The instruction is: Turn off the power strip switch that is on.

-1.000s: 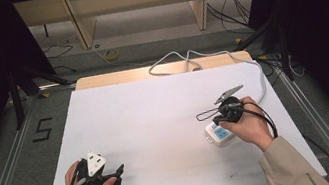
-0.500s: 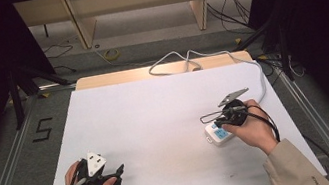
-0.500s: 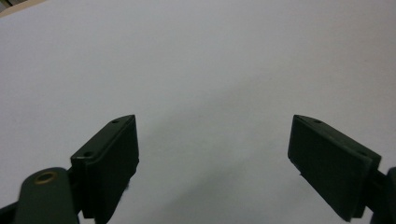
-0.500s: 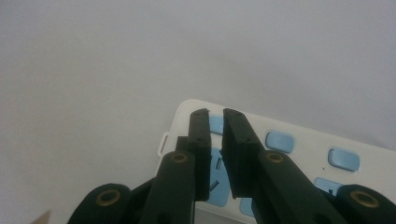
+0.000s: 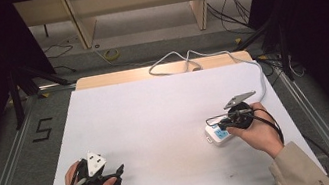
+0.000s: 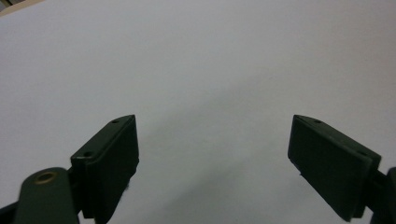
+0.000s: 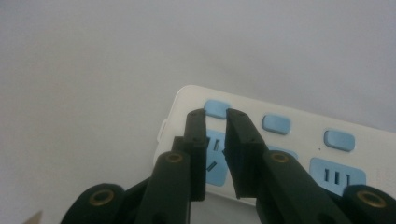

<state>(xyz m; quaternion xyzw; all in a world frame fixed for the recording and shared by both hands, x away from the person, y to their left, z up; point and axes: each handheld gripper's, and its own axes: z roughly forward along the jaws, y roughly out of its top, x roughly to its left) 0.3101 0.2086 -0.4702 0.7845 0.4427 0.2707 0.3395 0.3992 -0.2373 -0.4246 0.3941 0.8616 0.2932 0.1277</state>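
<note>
High view first: the white bench [image 5: 157,124] runs wide and bare, with a power strip [image 5: 216,135] at its right side, cable looping off to the far edge. Right gripper [image 7: 215,113] hovers over the strip's end switch, jaws nearly together and just easing apart, pinching nothing; a press or release looks underway. Left gripper [image 6: 212,140] rests splayed wide, grasping nothing.

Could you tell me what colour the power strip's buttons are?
Light blue buttons on a white power strip; right gripper view.
</note>
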